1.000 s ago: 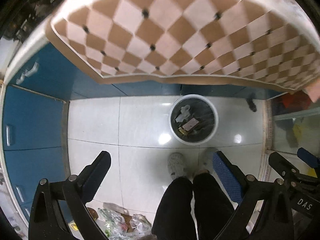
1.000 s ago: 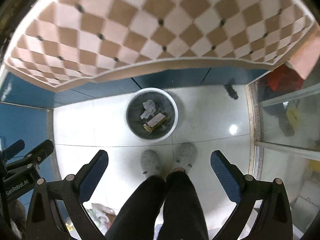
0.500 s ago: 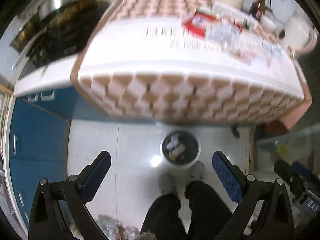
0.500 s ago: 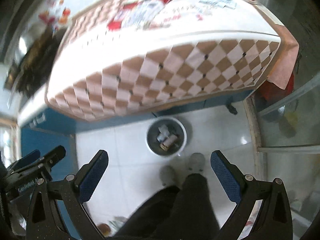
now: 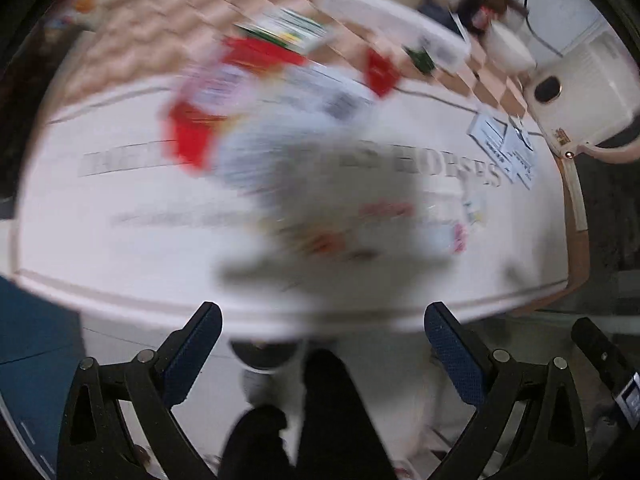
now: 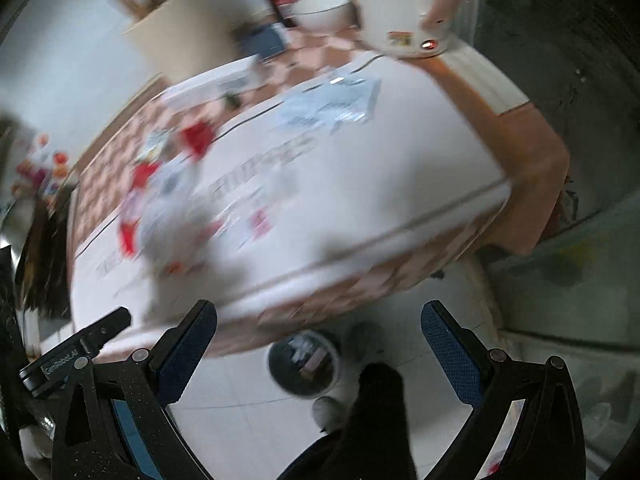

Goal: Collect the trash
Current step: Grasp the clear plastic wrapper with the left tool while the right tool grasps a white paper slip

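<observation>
Both tools [image 5: 322,346] [image 6: 318,344] wide open, empty; trash bin [image 6: 304,364] plain only in right view, table-hidden in left.

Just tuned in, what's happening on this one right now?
A person is collecting trash with a gripper in each hand. Both the left gripper and the right gripper are open and empty, pointed at the table, where blurred wrappers and papers lie scattered. The trash bin stands on the floor by the person's feet, below the table edge, with some litter already in it. Nothing on the table is gripped yet.
</observation>
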A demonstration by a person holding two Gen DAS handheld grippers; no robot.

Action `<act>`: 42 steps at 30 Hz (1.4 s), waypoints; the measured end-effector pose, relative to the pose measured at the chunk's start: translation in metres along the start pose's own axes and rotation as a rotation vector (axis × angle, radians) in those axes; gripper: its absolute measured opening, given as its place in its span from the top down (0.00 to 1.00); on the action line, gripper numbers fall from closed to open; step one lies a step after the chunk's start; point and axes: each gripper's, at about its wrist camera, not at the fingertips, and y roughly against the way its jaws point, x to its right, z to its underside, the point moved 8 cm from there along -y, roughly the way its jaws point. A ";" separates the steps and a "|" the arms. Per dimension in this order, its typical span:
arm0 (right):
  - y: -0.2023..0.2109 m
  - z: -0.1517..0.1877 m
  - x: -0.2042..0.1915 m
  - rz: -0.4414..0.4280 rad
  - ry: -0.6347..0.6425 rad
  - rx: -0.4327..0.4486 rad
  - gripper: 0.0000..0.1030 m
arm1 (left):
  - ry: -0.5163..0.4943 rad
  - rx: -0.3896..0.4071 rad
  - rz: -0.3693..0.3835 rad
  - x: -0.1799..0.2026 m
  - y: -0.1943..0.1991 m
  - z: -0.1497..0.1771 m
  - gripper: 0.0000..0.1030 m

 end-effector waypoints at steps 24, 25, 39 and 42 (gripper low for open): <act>-0.148 -0.180 0.036 -0.042 -0.078 -0.006 0.06 | -0.158 0.185 -0.254 0.073 0.013 -0.088 0.96; -0.150 -0.186 0.030 -0.004 -0.047 0.018 0.09 | -0.162 0.206 -0.276 0.072 0.018 -0.094 0.96; -0.100 -0.188 0.014 0.136 0.137 0.223 1.00 | -0.122 0.341 -0.380 0.030 0.054 -0.088 0.96; -0.072 -0.174 0.006 0.093 0.143 0.262 1.00 | -0.148 0.386 -0.383 0.026 0.076 -0.070 0.96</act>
